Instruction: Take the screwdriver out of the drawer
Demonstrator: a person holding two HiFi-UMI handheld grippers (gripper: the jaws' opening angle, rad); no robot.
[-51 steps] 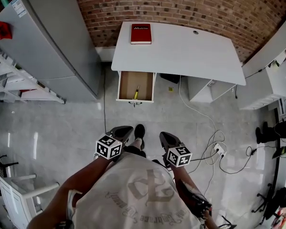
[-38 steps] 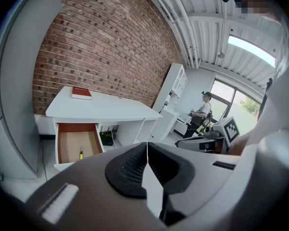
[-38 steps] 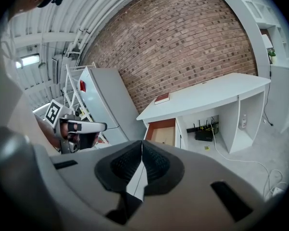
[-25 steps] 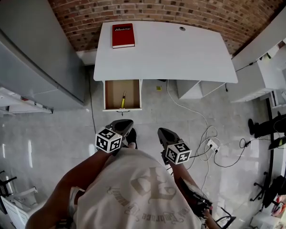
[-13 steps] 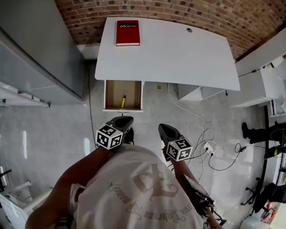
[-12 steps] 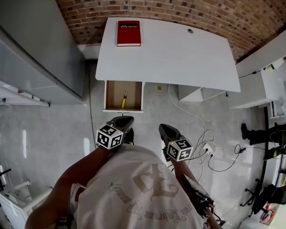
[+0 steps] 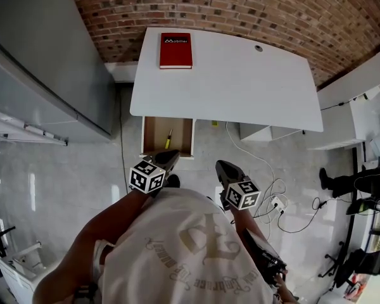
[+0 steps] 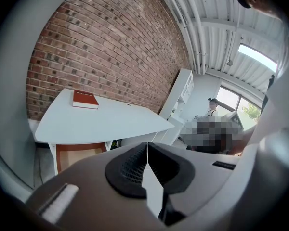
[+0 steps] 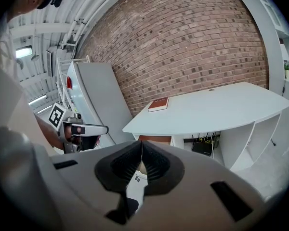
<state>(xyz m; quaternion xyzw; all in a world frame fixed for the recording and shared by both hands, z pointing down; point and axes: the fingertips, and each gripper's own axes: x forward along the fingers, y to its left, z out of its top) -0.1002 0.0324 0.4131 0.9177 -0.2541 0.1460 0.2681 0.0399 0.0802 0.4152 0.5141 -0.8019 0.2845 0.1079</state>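
Under the left end of the white desk the wooden drawer is pulled out, and a yellow-handled screwdriver lies inside it. My left gripper hangs shut and empty, its tip just short of the drawer's front edge. Shut and empty too, my right gripper is over the floor to the right of the drawer. In the left gripper view the shut jaws of the left gripper point at the desk, with the drawer below it. The right gripper faces the desk and sees the left gripper.
A red book lies on the desk's far left corner. A tall grey cabinet stands left of the desk. Cables and a power strip trail on the floor at right. White shelving lines the right side. A brick wall backs the desk.
Both grippers have moved forward toward the desk, and the drawer now lies right in front of the left gripper's tip. Both jaws stay shut.
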